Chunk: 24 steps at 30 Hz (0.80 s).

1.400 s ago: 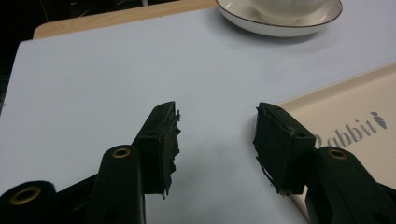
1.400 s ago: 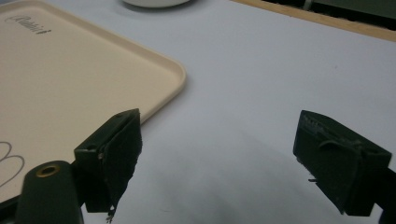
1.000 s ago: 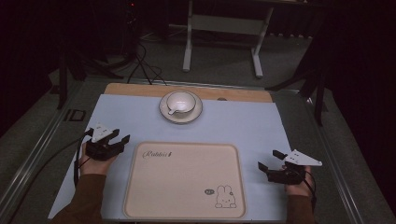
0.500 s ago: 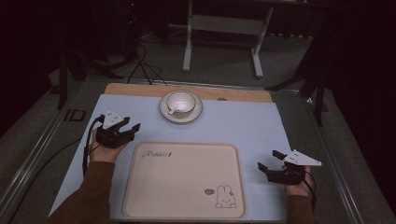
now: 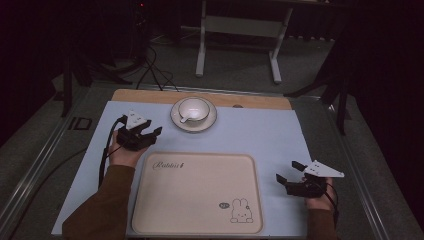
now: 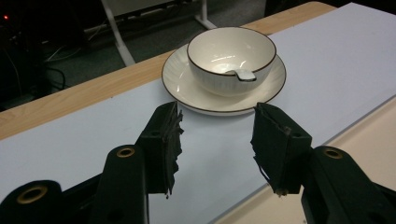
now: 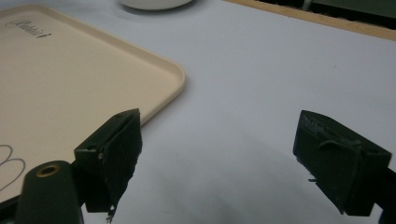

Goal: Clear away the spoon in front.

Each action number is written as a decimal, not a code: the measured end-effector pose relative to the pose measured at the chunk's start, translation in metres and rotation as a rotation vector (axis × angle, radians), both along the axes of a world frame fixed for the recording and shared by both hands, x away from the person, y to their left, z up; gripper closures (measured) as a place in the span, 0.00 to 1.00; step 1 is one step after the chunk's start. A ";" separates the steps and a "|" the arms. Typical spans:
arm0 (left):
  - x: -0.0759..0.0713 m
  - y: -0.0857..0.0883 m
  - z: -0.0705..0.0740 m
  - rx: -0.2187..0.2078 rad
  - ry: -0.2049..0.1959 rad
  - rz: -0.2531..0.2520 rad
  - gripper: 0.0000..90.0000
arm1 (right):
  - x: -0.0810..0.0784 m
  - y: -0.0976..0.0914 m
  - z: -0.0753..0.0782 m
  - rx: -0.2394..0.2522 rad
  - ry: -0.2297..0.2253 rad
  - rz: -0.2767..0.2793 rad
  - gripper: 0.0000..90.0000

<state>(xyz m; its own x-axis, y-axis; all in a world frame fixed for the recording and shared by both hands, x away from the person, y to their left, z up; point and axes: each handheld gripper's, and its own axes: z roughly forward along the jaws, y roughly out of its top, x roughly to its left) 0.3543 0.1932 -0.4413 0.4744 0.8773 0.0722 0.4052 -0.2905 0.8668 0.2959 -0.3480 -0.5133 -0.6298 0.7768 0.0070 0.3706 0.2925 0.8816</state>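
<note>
Left gripper (image 5: 150,133) jaws apart, nothing btwn, aimed at bowl (image 6: 230,52) on saucer (image 6: 187,84) straight ahead, near, at far edge of mat (image 5: 260,135). Spoon (image 6: 241,74) inside bowl. Right gripper (image 5: 288,175) also spread, empty, well apart beside tray (image 5: 200,170); left nearer.

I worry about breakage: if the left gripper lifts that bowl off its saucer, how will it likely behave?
The bowl looks like glazed ceramic, so probably stiff, slippery against the pads and fragile if dropped. It sits loose on the saucer, which may shift if nudged. The spoon resting inside could slide or rattle when the bowl tilts. The left gripper stands open, short of it.
</note>
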 end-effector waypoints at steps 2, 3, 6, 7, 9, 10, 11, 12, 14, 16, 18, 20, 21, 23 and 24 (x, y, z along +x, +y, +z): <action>0.002 -0.003 0.000 -0.001 0.002 0.003 0.57 | 0.000 0.000 0.000 -0.002 0.000 0.001 0.17; 0.003 -0.005 -0.001 -0.007 0.003 0.003 0.57 | 0.000 0.000 0.000 -0.002 0.000 0.001 0.17; 0.007 -0.011 -0.002 -0.007 0.006 -0.003 0.57 | 0.000 0.000 0.000 -0.003 0.001 0.001 0.17; 0.008 -0.013 -0.002 -0.007 0.008 -0.004 0.57 | 0.000 0.000 0.000 -0.003 0.001 0.001 0.17; 0.011 -0.017 -0.003 -0.008 0.009 -0.010 0.57 | 0.000 0.000 0.000 -0.003 0.000 0.001 0.17; 0.013 -0.019 -0.003 -0.003 0.009 -0.015 0.57 | 0.000 0.000 0.000 -0.004 -0.001 0.000 0.17; 0.014 -0.021 -0.003 -0.001 0.008 -0.017 0.57 | 0.000 0.000 0.000 -0.004 -0.001 -0.001 0.17; 0.016 -0.023 -0.003 0.000 0.008 -0.020 0.57 | 0.000 0.000 0.000 -0.002 -0.003 -0.002 0.17; 0.021 -0.028 -0.003 0.005 0.012 -0.026 0.57 | 0.000 -0.001 0.001 -0.001 -0.005 -0.002 0.17; 0.022 -0.030 -0.003 0.006 0.011 -0.027 0.57 | 0.000 -0.001 0.001 -0.002 -0.005 -0.001 0.17; 0.025 -0.034 -0.003 0.007 0.011 -0.031 0.57 | 0.000 -0.001 0.001 -0.001 -0.005 -0.001 0.17; 0.029 -0.038 -0.002 0.009 0.012 -0.034 0.57 | 0.000 -0.001 0.001 -0.001 -0.005 -0.002 0.17; 0.030 -0.039 -0.002 0.012 0.012 -0.036 0.57 | 0.000 -0.001 0.001 -0.002 -0.008 -0.002 0.17; 0.033 -0.042 -0.002 0.014 0.011 -0.040 0.57 | 0.000 -0.001 0.001 -0.001 -0.009 -0.004 0.17; 0.035 -0.043 -0.002 0.018 0.013 -0.044 0.57 | 0.000 -0.001 0.001 0.000 -0.010 -0.004 0.17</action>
<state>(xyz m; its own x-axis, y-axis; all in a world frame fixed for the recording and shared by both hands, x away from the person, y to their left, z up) 0.3891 0.1499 -0.4431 0.5132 0.8544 0.0812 0.4032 -0.3236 0.8560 0.2958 -0.3495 -0.5124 -0.6268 0.7792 0.0006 0.3630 0.2914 0.8850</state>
